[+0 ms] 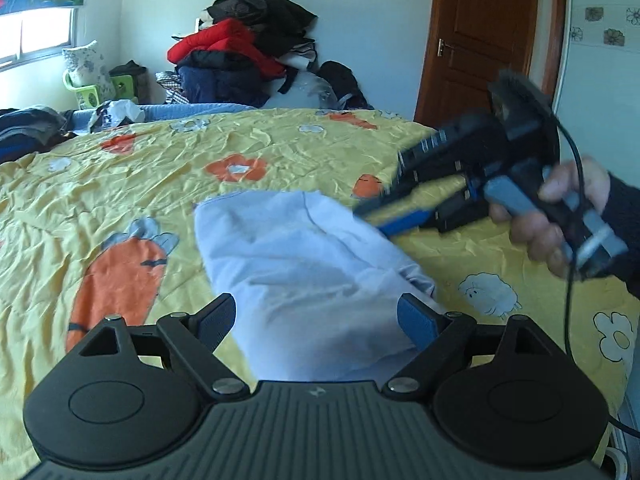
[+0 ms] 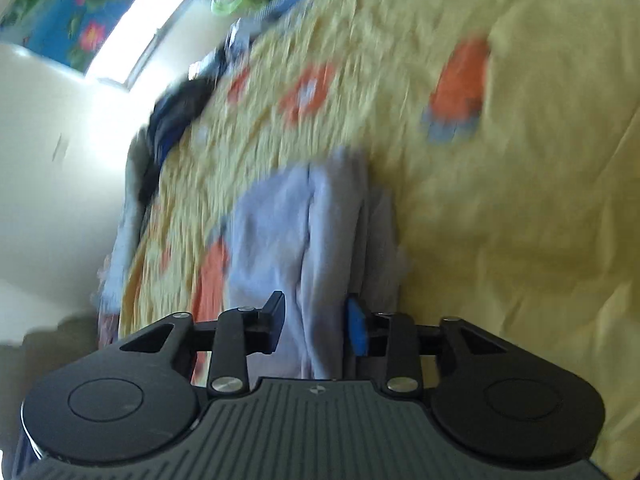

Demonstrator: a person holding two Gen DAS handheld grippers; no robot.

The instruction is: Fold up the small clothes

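We see a pale lavender-blue cotton garment [image 1: 304,256] lying partly folded on a bed covered by a crumpled yellow sheet printed with orange carrots, flowers and white sheep [image 1: 120,184]. The garment sits near the middle of the sheet, its far edge squared off and its near end running under our left tool [image 1: 316,322].

The left tool hovers low over the near end of the garment with its jaws spread wide; cloth shows between the two fingers, but neither pad presses on it, so it grips nothing.

Our right tool [image 1: 370,210] comes in from the right in the left wrist view, blurred, held by a hand [image 1: 560,216] in a dark sleeve, its blue-tipped fingers at the right edge of the garment. In the right wrist view the right tool [image 2: 314,326] has its jaws partly apart with a raised fold of the garment standing between them; the picture is smeared, and we cannot tell whether the pads touch the cloth.

Beyond the bed a heap of dark and red jackets [image 1: 240,52] is stacked against the white wall, a brown wooden door [image 1: 484,36] stands to the right, and a window [image 1: 36,36] with a blue floral curtain is at the left
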